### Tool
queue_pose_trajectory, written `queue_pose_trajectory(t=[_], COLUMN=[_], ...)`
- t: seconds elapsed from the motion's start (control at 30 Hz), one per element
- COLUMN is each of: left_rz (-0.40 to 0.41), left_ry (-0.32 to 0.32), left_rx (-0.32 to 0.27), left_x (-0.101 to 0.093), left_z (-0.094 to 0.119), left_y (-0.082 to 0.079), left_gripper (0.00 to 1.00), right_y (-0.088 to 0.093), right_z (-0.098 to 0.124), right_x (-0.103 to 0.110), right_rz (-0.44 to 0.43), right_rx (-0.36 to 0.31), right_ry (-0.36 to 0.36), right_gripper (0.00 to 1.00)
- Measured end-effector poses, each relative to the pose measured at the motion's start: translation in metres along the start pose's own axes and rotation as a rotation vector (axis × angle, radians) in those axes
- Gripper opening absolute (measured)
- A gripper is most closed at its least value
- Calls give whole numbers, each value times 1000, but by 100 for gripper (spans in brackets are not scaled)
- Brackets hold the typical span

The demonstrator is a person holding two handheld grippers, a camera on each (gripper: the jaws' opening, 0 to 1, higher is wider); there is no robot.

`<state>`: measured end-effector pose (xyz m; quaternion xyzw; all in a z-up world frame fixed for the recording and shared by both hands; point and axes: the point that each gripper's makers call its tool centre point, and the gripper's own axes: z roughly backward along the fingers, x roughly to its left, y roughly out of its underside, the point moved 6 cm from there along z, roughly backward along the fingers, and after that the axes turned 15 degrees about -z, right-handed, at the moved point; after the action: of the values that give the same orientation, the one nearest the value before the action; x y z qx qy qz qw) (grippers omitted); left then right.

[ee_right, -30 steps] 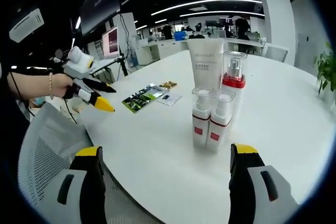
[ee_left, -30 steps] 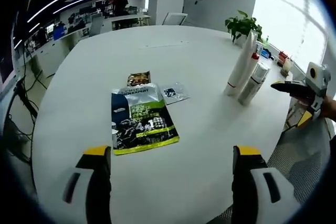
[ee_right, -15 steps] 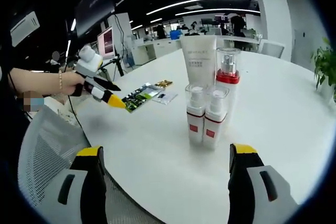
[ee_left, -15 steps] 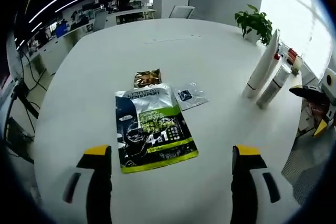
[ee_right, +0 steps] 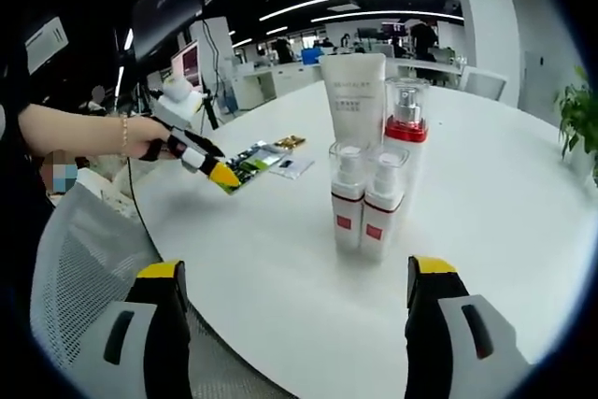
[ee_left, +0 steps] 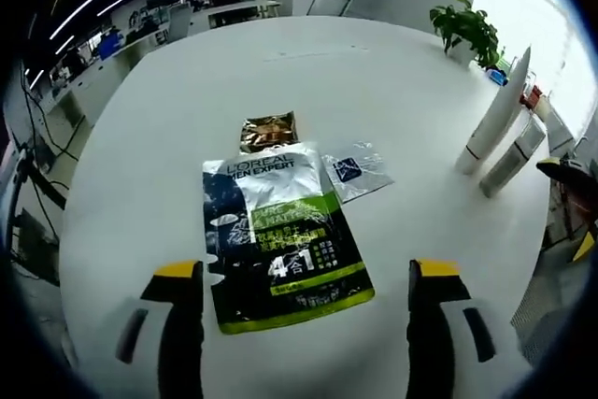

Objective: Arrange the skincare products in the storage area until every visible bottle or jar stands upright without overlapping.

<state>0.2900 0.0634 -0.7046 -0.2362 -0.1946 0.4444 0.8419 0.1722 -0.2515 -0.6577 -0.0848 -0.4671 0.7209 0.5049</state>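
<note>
In the left gripper view, the left gripper (ee_left: 306,310) hangs over the white round table (ee_left: 168,128) with its jaws wide apart and nothing between them; the lower end of a large flat sachet (ee_left: 280,240) in black, silver and green lies between the two yellow-tipped jaws, not touched by either. Just past the sachet's far end lies a small brown-gold packet (ee_left: 268,131), and beside its right upper corner a small clear-and-silver packet (ee_left: 358,171). Further right, near the table edge, a tall white tube (ee_left: 492,117) stands upright with a slim bottle (ee_left: 513,156) just beside it, and a potted plant (ee_left: 464,29) sits beyond them. In the right gripper view, a person's hand (ee_right: 140,135) at the left holds the left gripper over the flat sachet. At centre stands the skincare group: two small white pump bottles (ee_right: 363,201) with red labels side by side in front, the white tube behind them and a red-collared pump bottle (ee_right: 405,137) next to it, all upright. The right gripper (ee_right: 291,320) is spread wide open and empty, short of the bottles.
</note>
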Motion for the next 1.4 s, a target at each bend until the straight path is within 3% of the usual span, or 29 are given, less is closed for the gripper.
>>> queue_pose_trajectory(t=[0.4, 0.87, 1.4], left_rz=[18, 14, 30], left_ry=[-13, -33, -32], left_rx=[72, 132, 116], left_x=[8, 15, 11], left_z=[-17, -26, -24], left_y=[-10, -6, -8], left_gripper=[81, 72, 67], right_y=[2, 4, 4], right_z=[0, -1, -2], right_x=[-1, -2, -3], right_rz=[-5, -14, -20], right_rx=[10, 21, 25], right_ry=[5, 7, 12], right_gripper=[97, 96, 96])
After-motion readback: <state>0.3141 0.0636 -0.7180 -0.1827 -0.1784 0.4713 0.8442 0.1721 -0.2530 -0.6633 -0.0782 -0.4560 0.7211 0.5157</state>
